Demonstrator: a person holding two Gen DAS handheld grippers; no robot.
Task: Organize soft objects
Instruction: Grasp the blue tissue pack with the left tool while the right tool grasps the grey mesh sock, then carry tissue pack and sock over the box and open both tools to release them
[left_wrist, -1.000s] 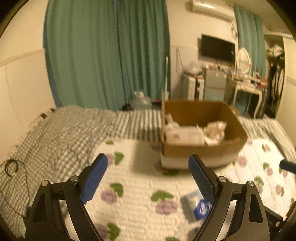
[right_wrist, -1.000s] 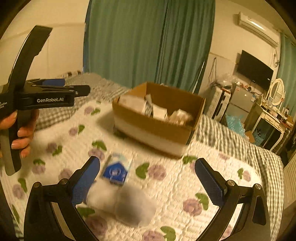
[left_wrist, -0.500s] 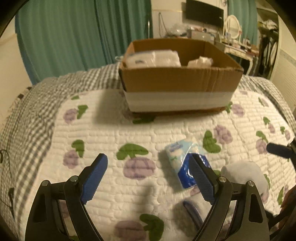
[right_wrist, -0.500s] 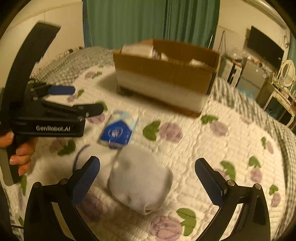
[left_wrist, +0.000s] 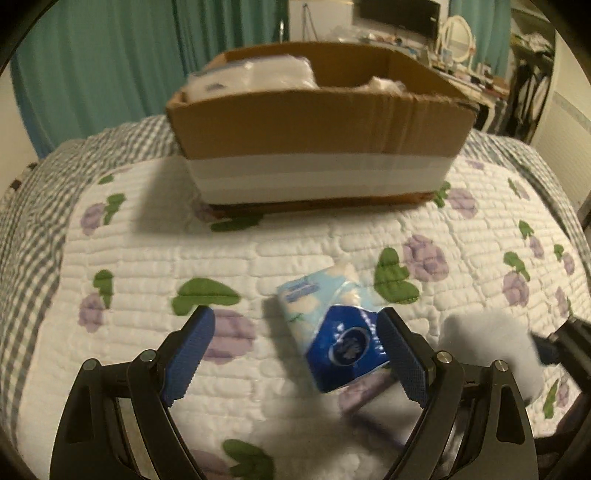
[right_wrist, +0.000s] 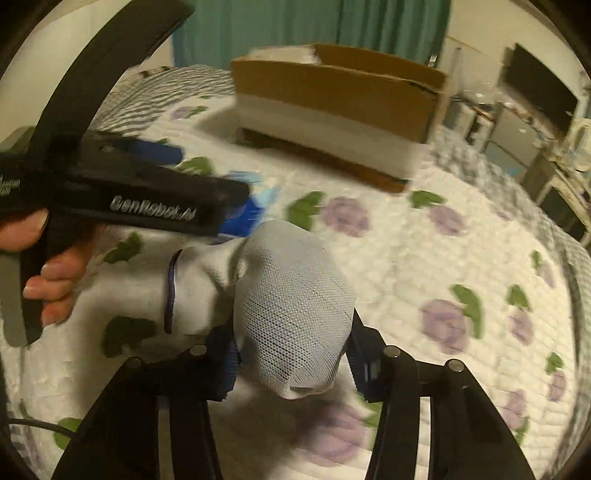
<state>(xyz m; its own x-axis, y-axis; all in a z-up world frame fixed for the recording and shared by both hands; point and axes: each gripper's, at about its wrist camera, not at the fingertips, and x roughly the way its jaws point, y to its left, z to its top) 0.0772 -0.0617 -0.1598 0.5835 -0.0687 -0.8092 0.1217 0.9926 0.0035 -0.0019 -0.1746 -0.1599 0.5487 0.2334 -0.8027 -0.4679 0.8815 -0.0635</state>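
The right tool (right_wrist: 291, 363) has its blue pads pressed against both sides of a grey mesh sock (right_wrist: 295, 306), gripping its toe end; the sock's white cuff with a dark blue stripe trails left across the floral quilt (right_wrist: 406, 273) on the bed. The left tool (left_wrist: 291, 354) stands wide, holding nothing; its right pad touches or just overlaps a blue and pale-blue tissue pack (left_wrist: 332, 328) lying on the quilt, while its left pad is well apart from the pack. Just right of the pack lies the sock, blurred in the left view. Beyond both, an open cardboard box (left_wrist: 317, 122) with a white band holds pale wrapped packs.
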